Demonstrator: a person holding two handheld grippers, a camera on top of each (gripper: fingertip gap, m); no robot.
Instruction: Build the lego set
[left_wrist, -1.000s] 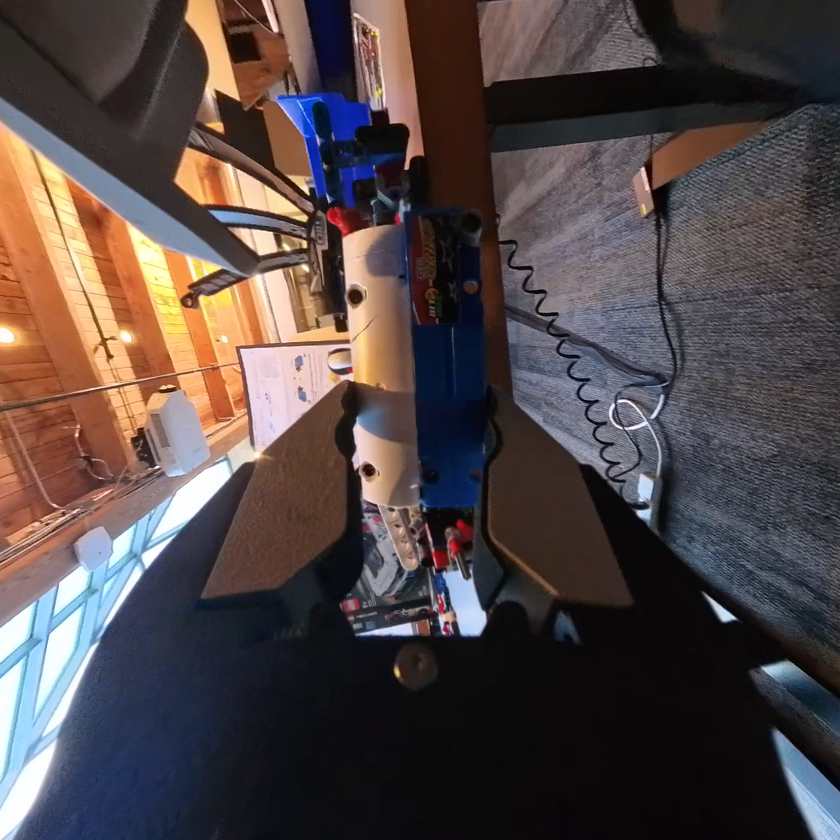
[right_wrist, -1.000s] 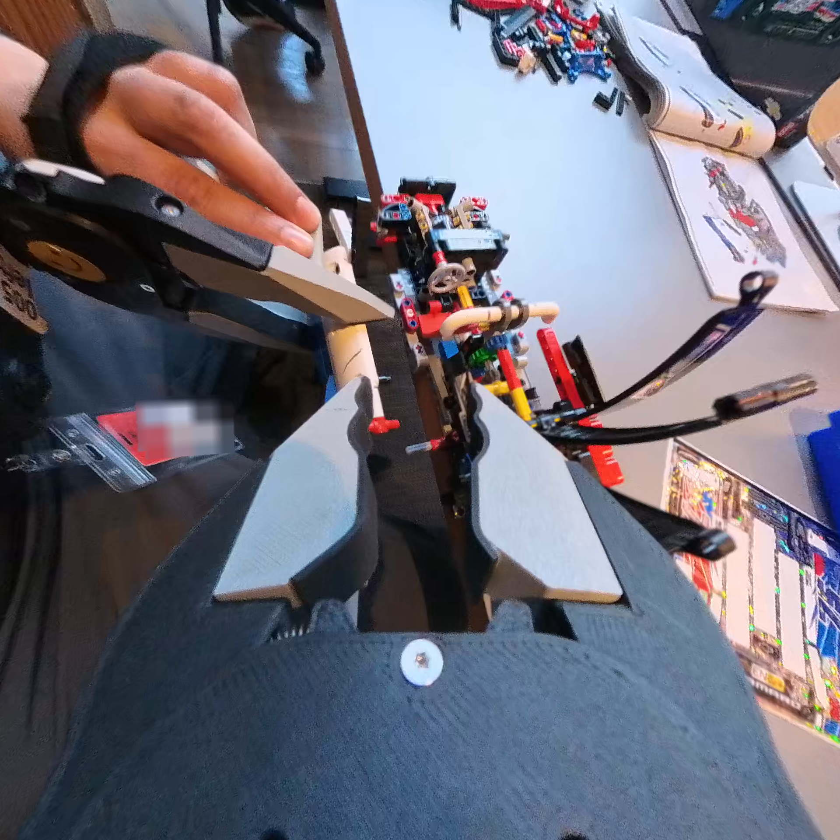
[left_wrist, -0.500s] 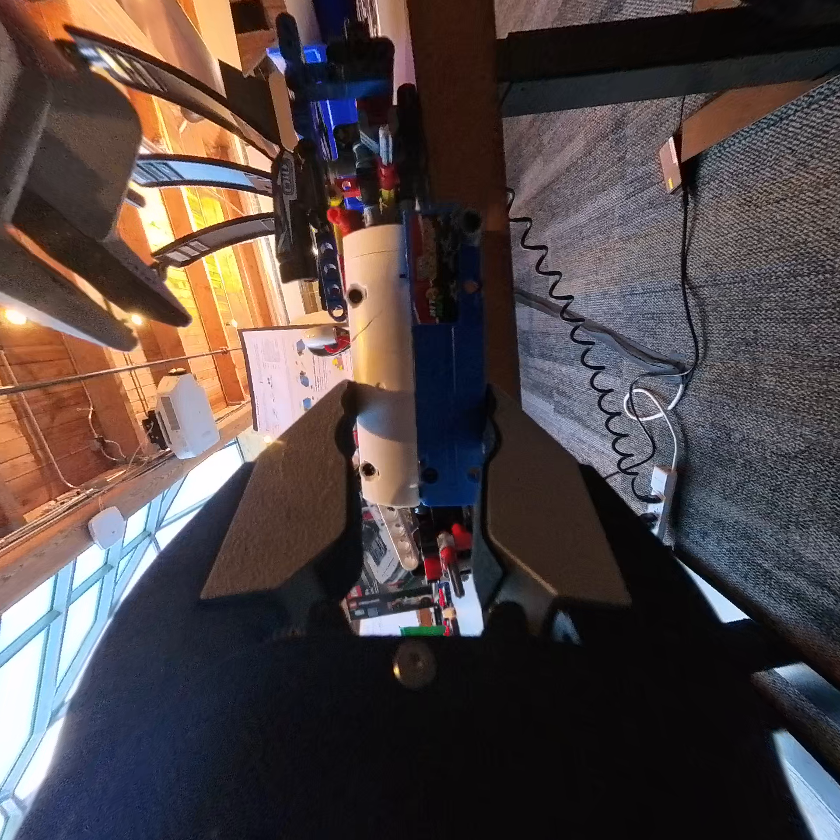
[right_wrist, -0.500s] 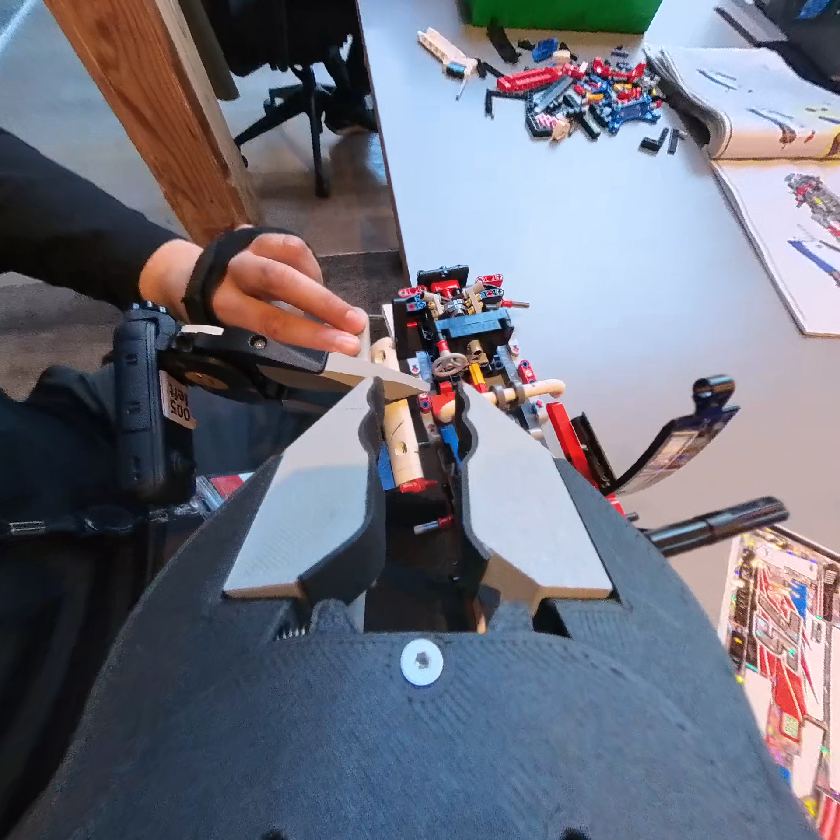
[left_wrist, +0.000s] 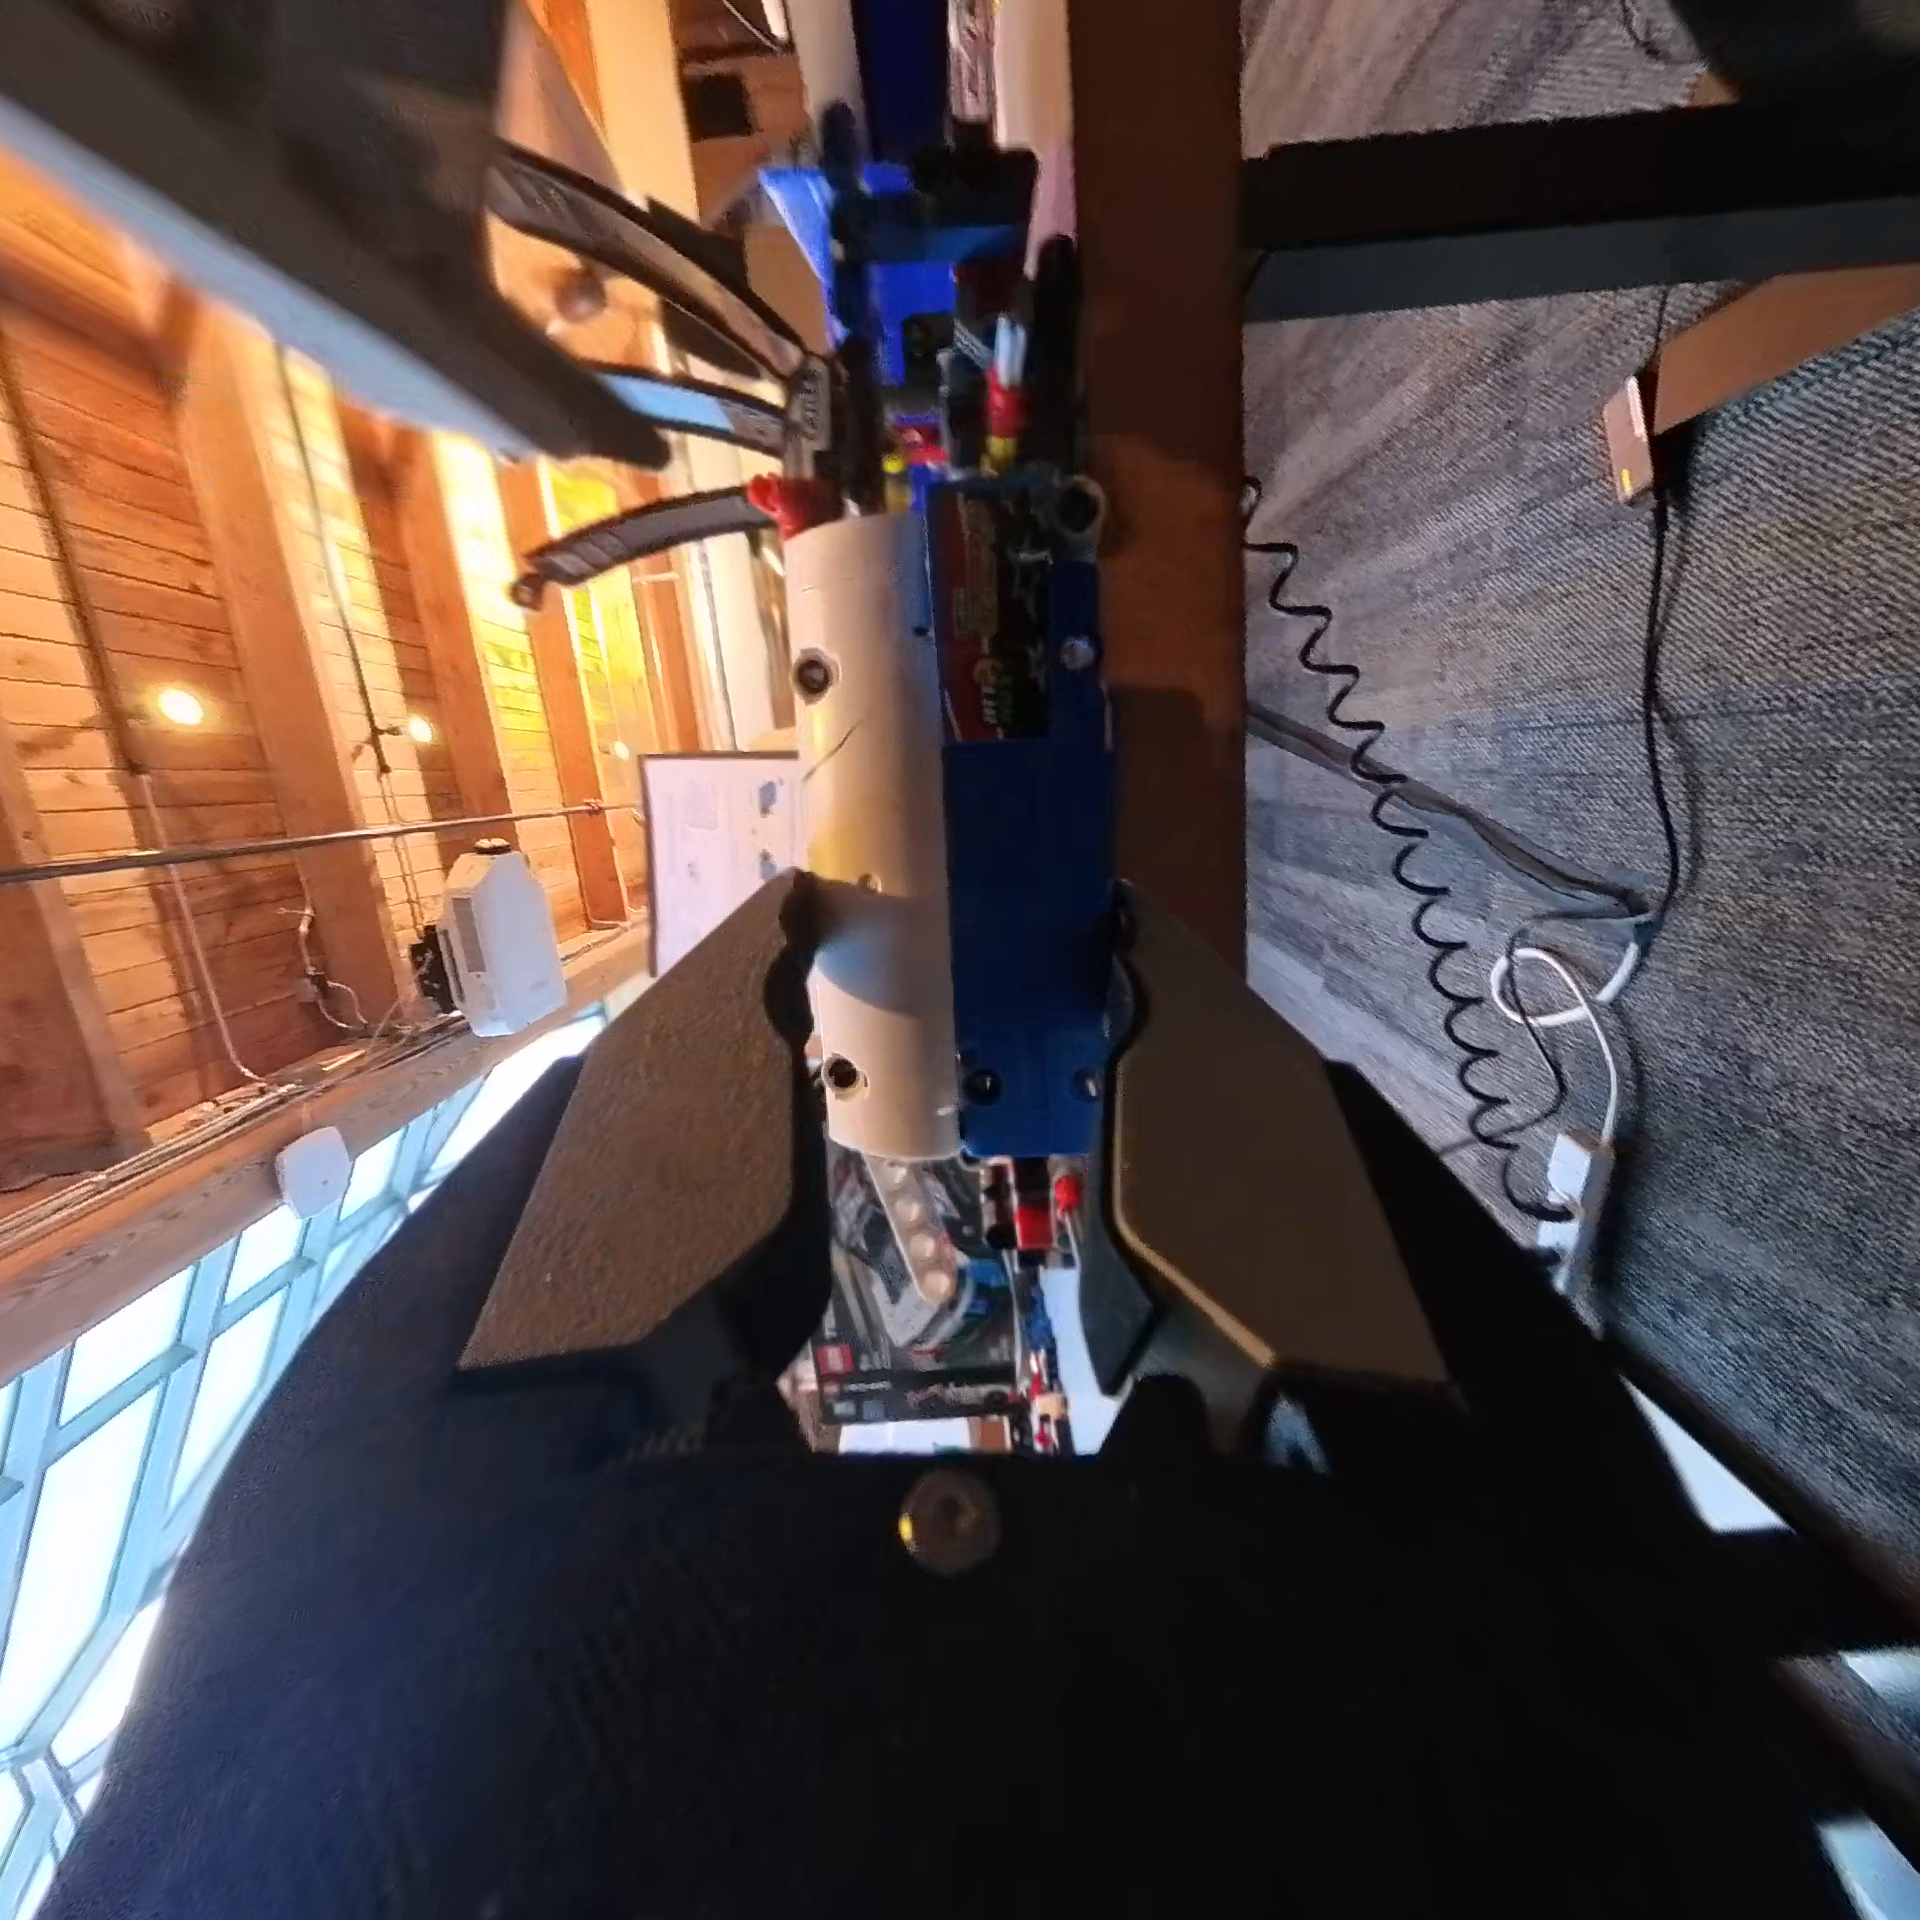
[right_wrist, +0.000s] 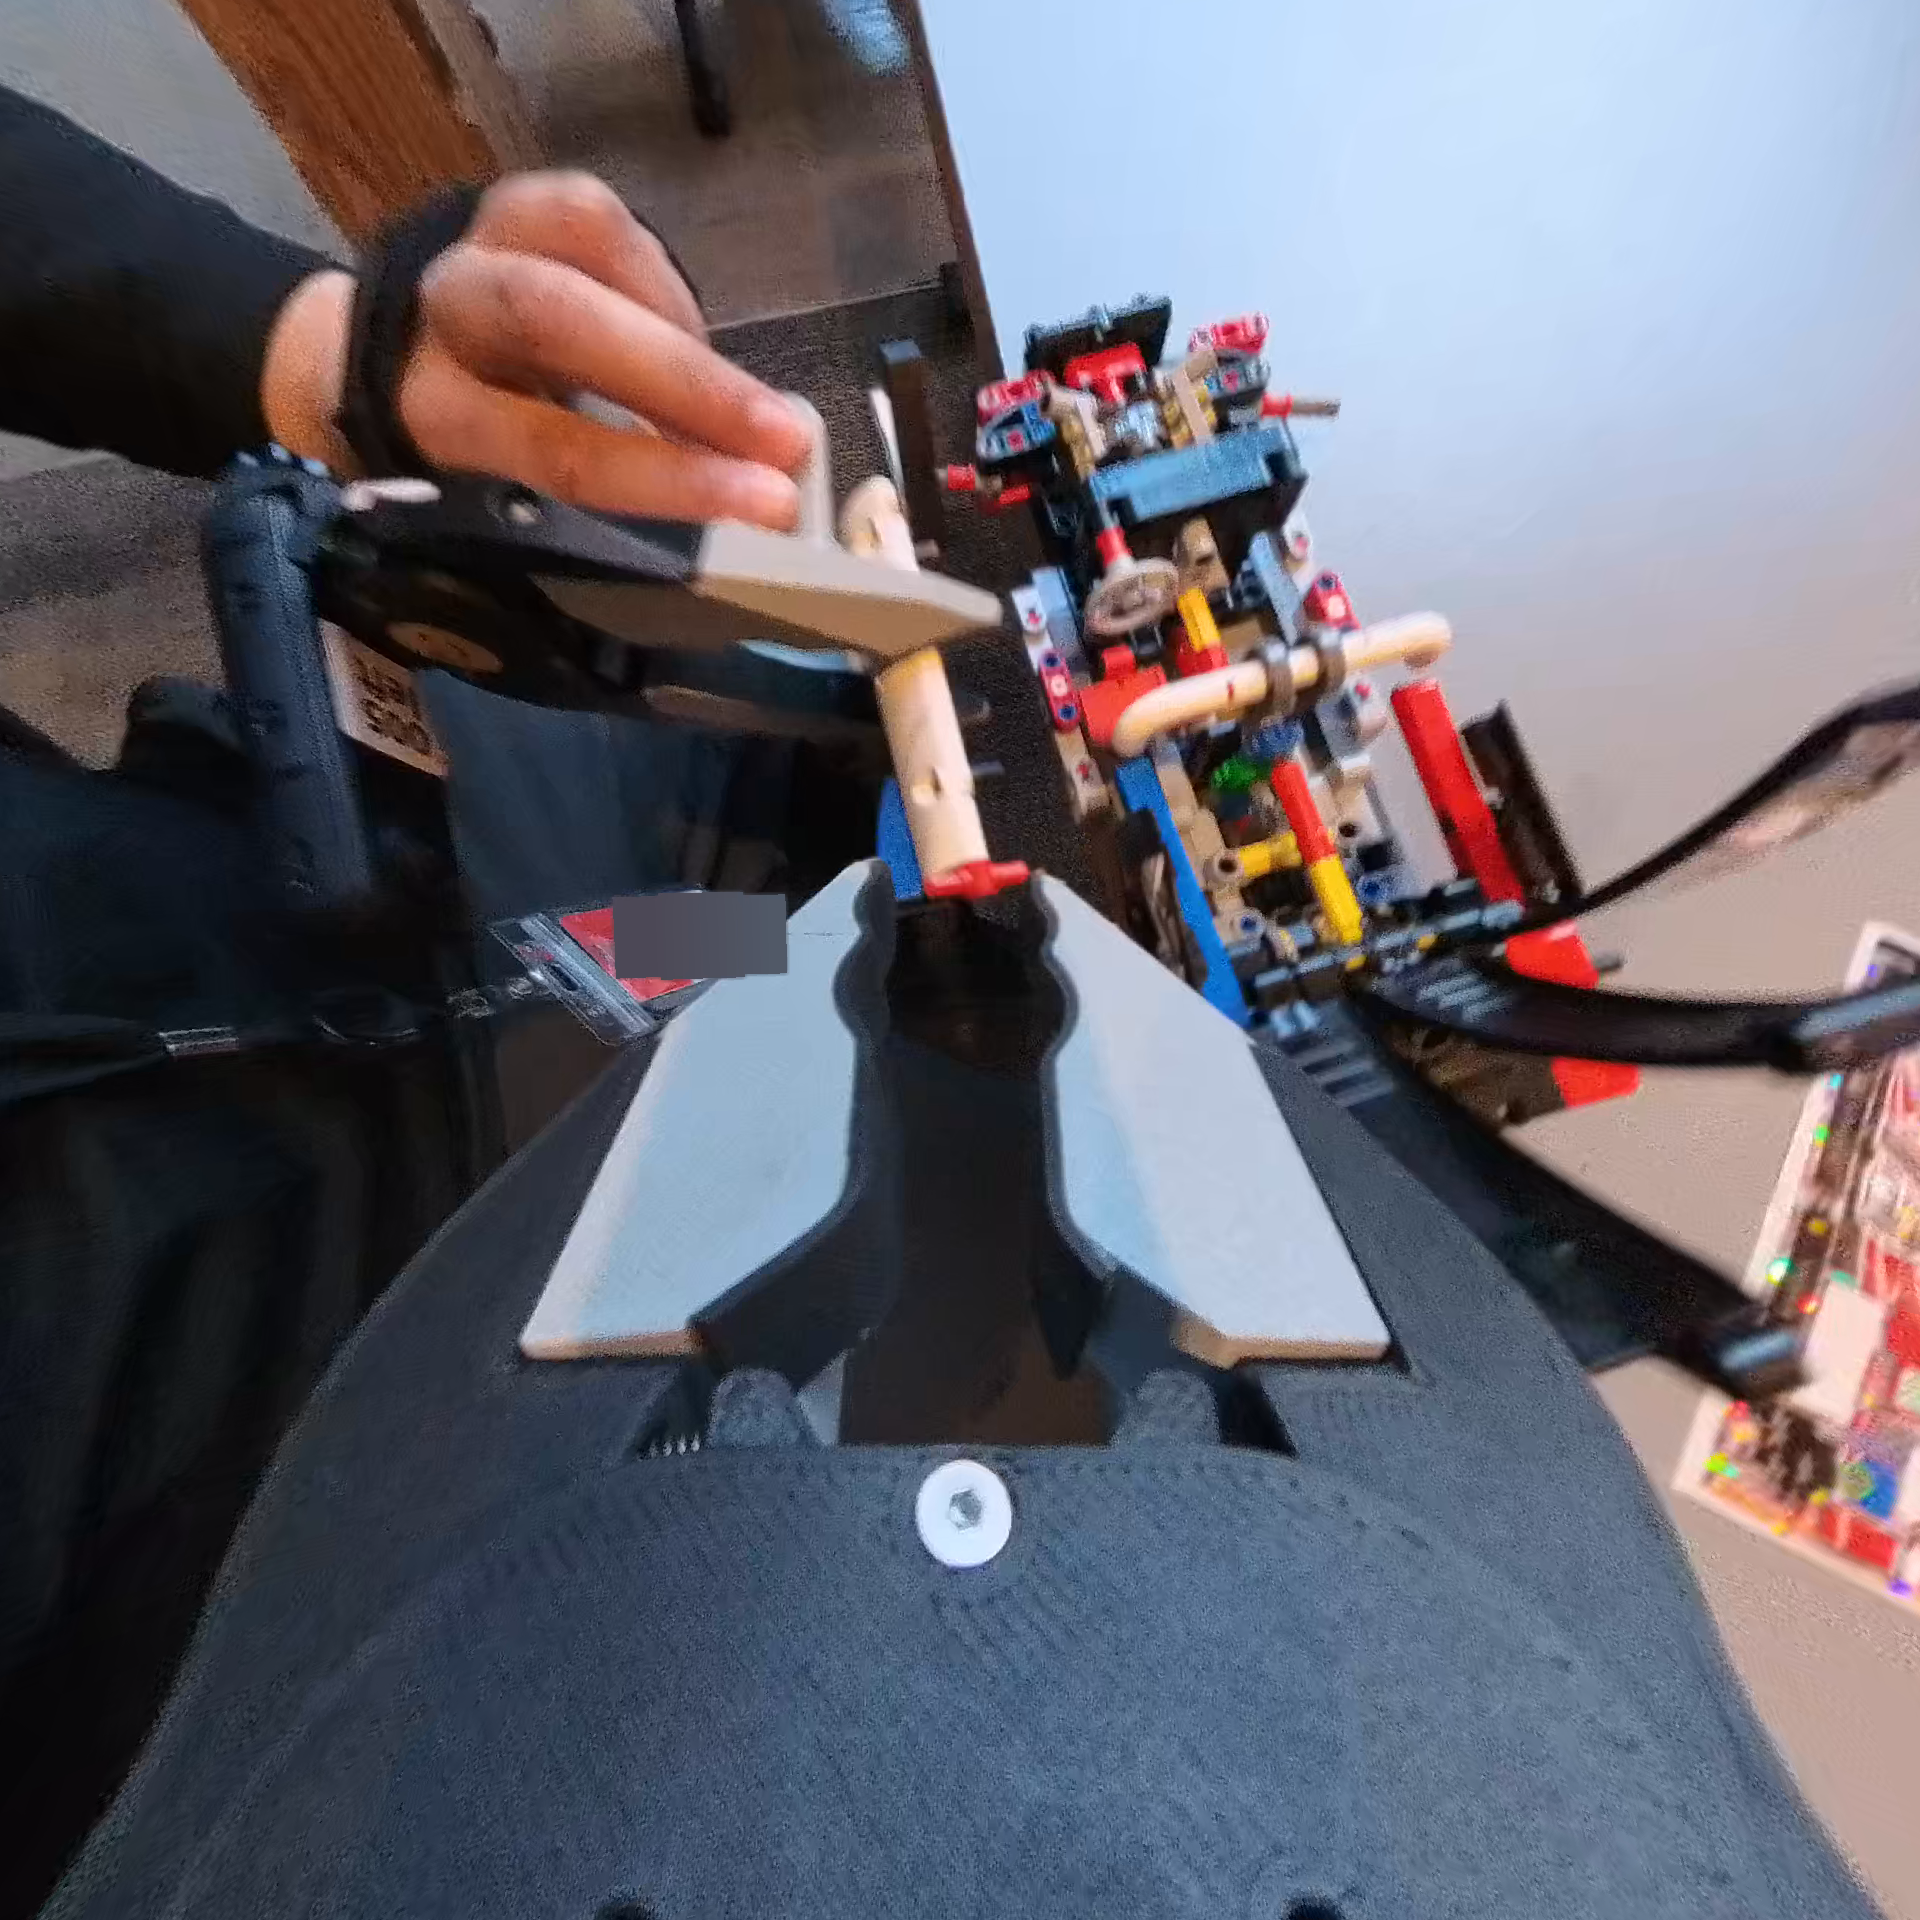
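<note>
At the near edge of a pale table (right_wrist: 1558, 260), a half-built lego model (right_wrist: 1226, 665), a dense frame of red, blue, yellow and tan beams with long black curved panels (right_wrist: 1558, 997) trailing to one side, is held partly over the table's edge. The left gripper (left_wrist: 961, 997) has its jaws closed on the model's side, pressing a white panel (left_wrist: 873, 831) and a blue panel (left_wrist: 1029, 894) between them; the right wrist view shows the same gripper (right_wrist: 831, 613), a hand (right_wrist: 561, 353) working its handle. The right gripper (right_wrist: 961, 914) hovers just below and beside a tan beam tipped with a red pin (right_wrist: 971, 881), its jaws narrowly parted and apparently empty; whether they touch the pin cannot be told through the blur. The model looks light and rigid but fragile at its joints, with smooth, slippery plastic faces, so a hold across the flat side panels seems safer than the thin curved panels or protruding pins. A printed sheet (right_wrist: 1829, 1351) lies on the table nearby.
</note>
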